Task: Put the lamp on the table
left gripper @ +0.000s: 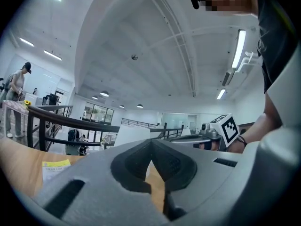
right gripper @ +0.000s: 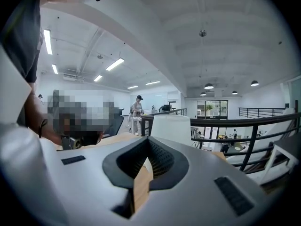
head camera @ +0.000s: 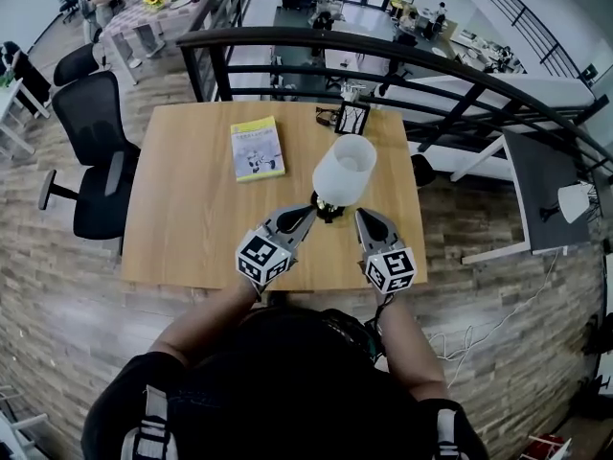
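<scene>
One lamp [head camera: 345, 169], white shade, dark base: upright over the wooden bench [head camera: 192, 218], toward its front edge. Flanking it, left tongs [head camera: 308, 211] and right tongs [head camera: 360, 215], each pressed together, tips at the base.

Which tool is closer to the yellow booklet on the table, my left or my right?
Left. The left tool is below and to the right of the yellow booklet in the head view; the right tool lies farther right, beyond the base of the lamp.

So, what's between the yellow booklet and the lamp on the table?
Just bare tabletop; the head view shows nothing between booklet and lamp.
</scene>
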